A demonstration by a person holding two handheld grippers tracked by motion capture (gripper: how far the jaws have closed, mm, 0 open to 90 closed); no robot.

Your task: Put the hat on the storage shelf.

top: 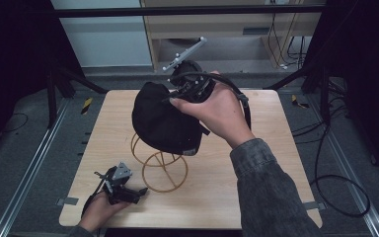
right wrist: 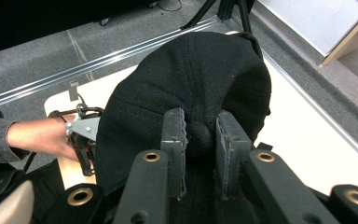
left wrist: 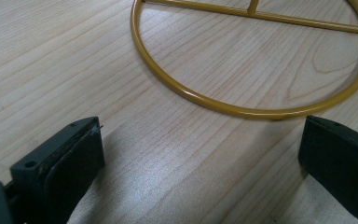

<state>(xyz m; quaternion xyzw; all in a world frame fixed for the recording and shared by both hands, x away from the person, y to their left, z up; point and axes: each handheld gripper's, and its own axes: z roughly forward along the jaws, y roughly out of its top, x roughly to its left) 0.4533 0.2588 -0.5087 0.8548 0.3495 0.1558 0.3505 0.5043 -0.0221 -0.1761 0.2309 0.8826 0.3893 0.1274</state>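
A pale wooden table (top: 256,163) stands on grey carpet. The right gripper (right wrist: 200,140) pinches the crown of a black cap (top: 160,118), holding it over a yellow wire stand (top: 164,170) at mid-table. The cap's fabric looks woven, with stitched seams. The left gripper (top: 126,190) rests by the stand's base, its jaws spread wide.

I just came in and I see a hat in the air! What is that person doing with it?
A person works at a wooden table with a hand-held gripper in each hand. The right hand-held gripper is pinching a fold of a black cap and holding it at the top of a yellow wire hat stand. The left hand-held gripper sits low by the stand's ring base, open and holding nothing. Whether the cap is going on or coming off, the pictures can't say.
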